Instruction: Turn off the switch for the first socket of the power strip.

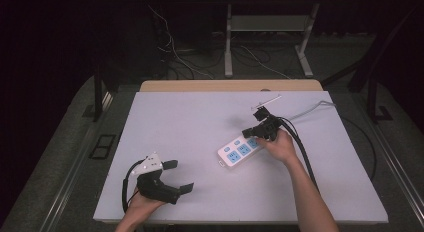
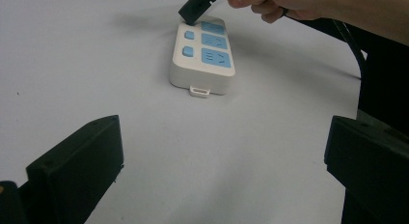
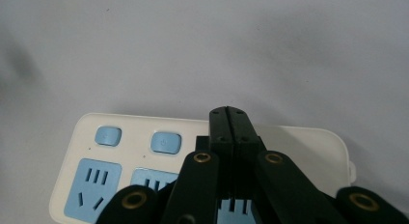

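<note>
A white power strip (image 1: 239, 152) with blue sockets and blue buttons lies flat on the grey table, right of centre. It shows up close in the right gripper view (image 3: 294, 142) and farther off in the left gripper view (image 2: 202, 55). My right gripper (image 1: 248, 133) is shut, jaws pressed together, its tip (image 3: 234, 119) just over the button row at the strip's far end; I cannot tell whether it touches. The same tip (image 2: 195, 9) appears in the left gripper view. My left gripper (image 1: 178, 176) rests near the front left, open and holding nothing (image 2: 224, 161).
A grey cable (image 1: 310, 109) runs off the table's far right edge. A small pale bar (image 1: 266, 100) lies near the far edge, behind the right gripper. The right gripper's black cable (image 1: 302, 152) trails along the forearm. A wooden strip (image 1: 230, 85) borders the back.
</note>
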`<state>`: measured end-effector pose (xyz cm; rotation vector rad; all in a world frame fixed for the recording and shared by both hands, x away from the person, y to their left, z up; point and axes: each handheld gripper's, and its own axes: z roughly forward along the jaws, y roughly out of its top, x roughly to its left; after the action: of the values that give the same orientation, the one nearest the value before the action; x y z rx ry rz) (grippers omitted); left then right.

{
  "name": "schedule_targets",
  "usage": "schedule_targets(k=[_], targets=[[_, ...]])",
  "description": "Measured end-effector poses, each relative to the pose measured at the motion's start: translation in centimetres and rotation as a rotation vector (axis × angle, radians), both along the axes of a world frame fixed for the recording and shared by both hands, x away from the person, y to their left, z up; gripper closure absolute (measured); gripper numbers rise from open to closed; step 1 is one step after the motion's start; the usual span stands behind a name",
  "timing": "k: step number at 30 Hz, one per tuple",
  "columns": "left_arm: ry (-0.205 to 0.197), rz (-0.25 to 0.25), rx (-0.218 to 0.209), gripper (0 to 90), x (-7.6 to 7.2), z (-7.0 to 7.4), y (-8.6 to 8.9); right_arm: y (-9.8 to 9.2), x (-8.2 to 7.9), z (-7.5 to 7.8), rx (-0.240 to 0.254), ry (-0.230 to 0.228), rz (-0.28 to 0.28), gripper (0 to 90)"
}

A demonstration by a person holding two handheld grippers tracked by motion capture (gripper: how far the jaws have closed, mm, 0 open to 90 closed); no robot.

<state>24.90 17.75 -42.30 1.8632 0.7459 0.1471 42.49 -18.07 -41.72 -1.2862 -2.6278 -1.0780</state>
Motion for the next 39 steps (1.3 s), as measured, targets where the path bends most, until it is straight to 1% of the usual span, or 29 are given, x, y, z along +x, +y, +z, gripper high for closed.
schedule_targets(k=[3,8,10,14,18,24,31,32,33,39], targets=[[0.001,-0.001,0.002,0.0,-0.01,-0.01,-0.03,0.1,-0.09,0.01,-0.01,-0.007,0.008,89.8],[0.0,-0.005,0.005,0.0,-0.04,-0.02,-0.1,0.11,-0.1,-0.04,-0.007,-0.009,0.013,90.0],[0.0,-0.005,0.006,0.0,-0.05,-0.02,-0.08,0.1,-0.18,-0.09,-0.01,-0.028,0.026,90.0],[0.002,-0.004,0.006,0.0,-0.02,-0.08,-0.09,0.1,-0.27,-0.1,-0.018,-0.042,0.037,90.0],[0.003,-0.006,0.01,0.0,-0.02,-0.11,-0.13,0.05,-0.21,-0.11,-0.017,-0.042,0.045,90.0],[0.004,-0.008,0.015,0.0,-0.01,-0.13,-0.12,-0.17,-0.11,-0.27,0.004,-0.038,0.047,90.0],[0.004,-0.011,0.016,0.0,-0.08,-0.15,-0.23,0.0,-0.18,-0.17,-0.011,-0.043,0.05,90.0],[0.005,-0.011,0.016,0.0,-0.08,-0.15,-0.25,0.03,-0.19,-0.14,-0.019,-0.046,0.052,90.0],[0.005,-0.012,0.016,0.0,-0.09,-0.14,-0.27,0.11,-0.21,-0.13,-0.039,-0.055,0.053,90.0],[0.006,-0.013,0.017,0.0,0.0,-0.18,-0.25,-0.1,-0.31,-0.29,-0.024,-0.066,0.057,90.0]])
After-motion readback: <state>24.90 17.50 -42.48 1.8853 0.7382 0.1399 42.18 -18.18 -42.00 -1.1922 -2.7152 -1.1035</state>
